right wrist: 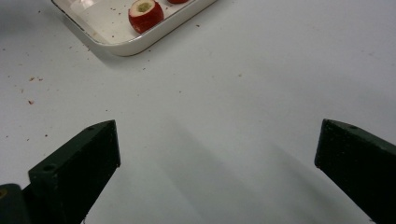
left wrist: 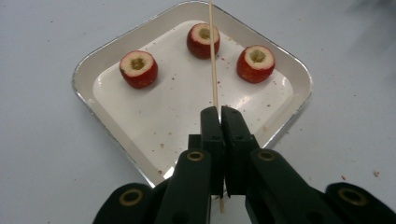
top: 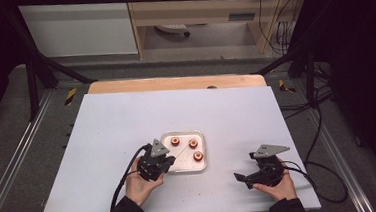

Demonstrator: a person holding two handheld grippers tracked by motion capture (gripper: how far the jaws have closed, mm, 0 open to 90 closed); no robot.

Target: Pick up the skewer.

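Our left gripper [left wrist: 219, 112] has its jaws pressed together on a thin wooden skewer [left wrist: 213, 56], which runs up from between them and out over the tray [left wrist: 88, 79]. We hold this gripper above the tray's near corner, pointed across it, as the left gripper view shows. In the high view the left gripper [top: 155, 164] sits just beside the tray's [top: 200, 135] left edge, with our left hand [top: 140, 187] under it.

Three red fruits with hollowed pale tops sit in the tray. One [left wrist: 138, 69] lies toward the tray's left corner, one [left wrist: 203, 40] toward its far corner, and one [left wrist: 255, 64] toward its right corner. The skewer crosses in front of the far one; whether it touches that fruit we cannot tell. Small red crumbs dot the tray floor.

Our right gripper [right wrist: 217, 154] has its jaws spread wide with nothing between them. It rests low over the white table [right wrist: 261, 70], well apart from the tray, to the tray's right in the high view, where our right hand [top: 281, 187] grips it [top: 251, 177].
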